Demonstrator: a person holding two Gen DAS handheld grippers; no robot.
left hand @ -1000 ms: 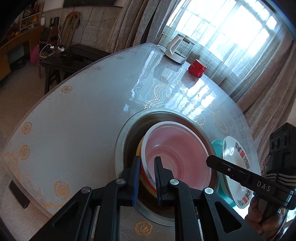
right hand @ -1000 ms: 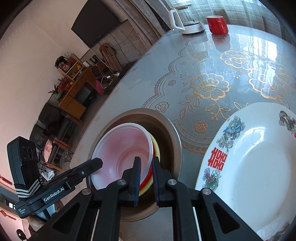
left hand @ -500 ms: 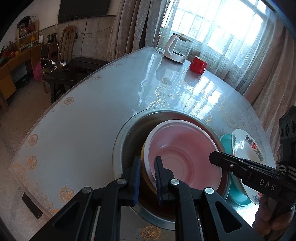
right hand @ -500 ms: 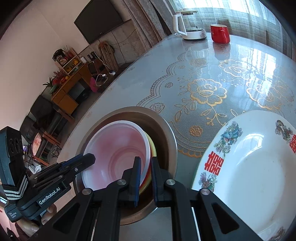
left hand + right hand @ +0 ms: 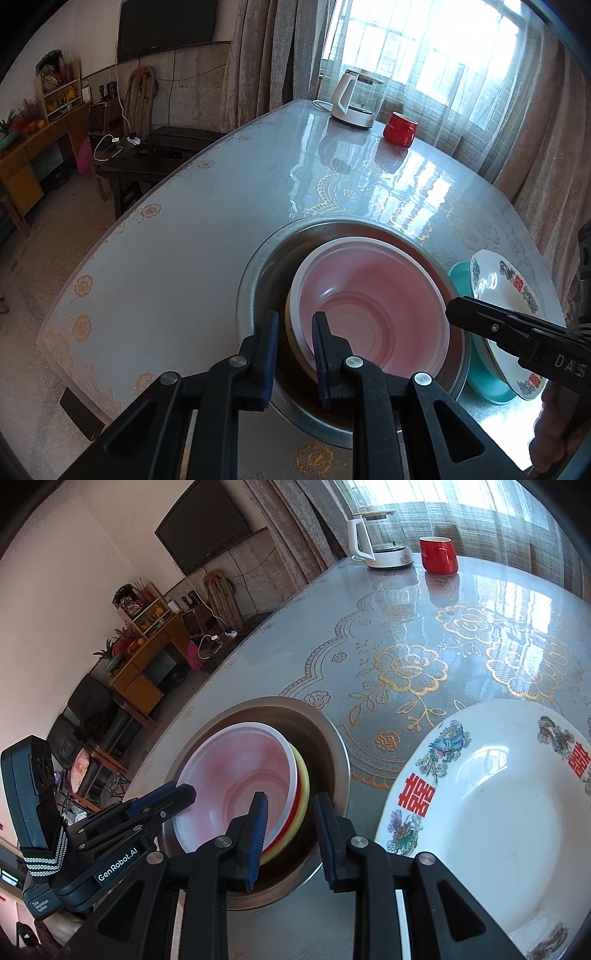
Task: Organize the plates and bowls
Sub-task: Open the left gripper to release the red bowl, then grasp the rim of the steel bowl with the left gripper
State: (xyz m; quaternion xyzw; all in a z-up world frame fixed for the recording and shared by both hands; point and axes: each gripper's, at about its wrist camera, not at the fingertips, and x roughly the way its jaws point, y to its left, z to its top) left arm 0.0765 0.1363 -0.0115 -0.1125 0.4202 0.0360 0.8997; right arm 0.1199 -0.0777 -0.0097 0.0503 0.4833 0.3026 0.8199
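While the pink-tinted white bowl (image 5: 373, 306) sits nested on a yellow bowl (image 5: 303, 786) and a red one inside the wide metal basin (image 5: 255, 280), its rim is what both grippers straddle from opposite sides. That stack leans toward the basin's near-left wall, so the bowl's round rim, having no long axis, offers only its edge to a pinch.

From the bowl outward: the left gripper (image 5: 294, 345) meets the rim at the edge nearest its camera, one jaw outside the bowl wall and one inside, the jaws apart with a narrow gap and, as far as I can tell, not pressing the plastic. The right gripper (image 5: 289, 823) comes at the opposite edge, one jaw over the bowl's inside and the other out over the basin's wall, its jaws apart and wider. Both sit right at the rim; I judge the left nearer to a closing pinch.

Beyond the basin, on its window-facing right side, the flowered plate (image 5: 495, 834) lies on a teal plate (image 5: 461, 280), just beside the basin on the table (image 5: 184, 236). Far past the basin stand a red mug (image 5: 399, 129) and a kettle (image 5: 352, 99).
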